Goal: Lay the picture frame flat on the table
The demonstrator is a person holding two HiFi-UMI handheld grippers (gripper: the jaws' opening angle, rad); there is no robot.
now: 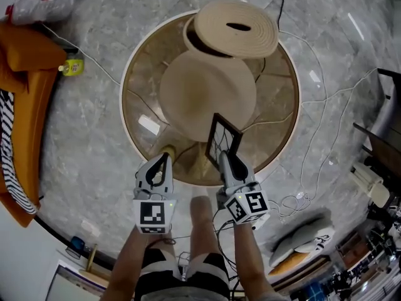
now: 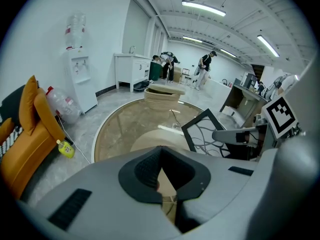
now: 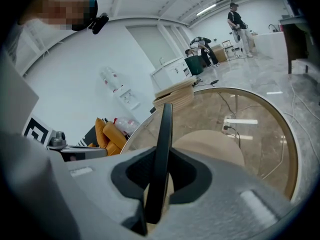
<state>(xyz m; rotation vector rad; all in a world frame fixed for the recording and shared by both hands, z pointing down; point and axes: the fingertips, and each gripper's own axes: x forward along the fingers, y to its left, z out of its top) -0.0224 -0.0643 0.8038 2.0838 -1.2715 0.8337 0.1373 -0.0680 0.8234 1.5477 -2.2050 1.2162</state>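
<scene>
A black picture frame with a white patterned picture stands tilted over the near edge of the round glass table. My right gripper is shut on the frame's lower edge. In the right gripper view the picture frame runs edge-on between the two pads, which press on both of its sides. My left gripper hovers to the left of the frame, shut and holding nothing. In the left gripper view its tips meet, and the picture frame shows to the right with its face toward the camera.
A round woven basket with a slotted lid sits at the table's far side. Under the glass is a round beige base. An orange chair and a yellow bottle are on the left. White cables trail over the floor on the right.
</scene>
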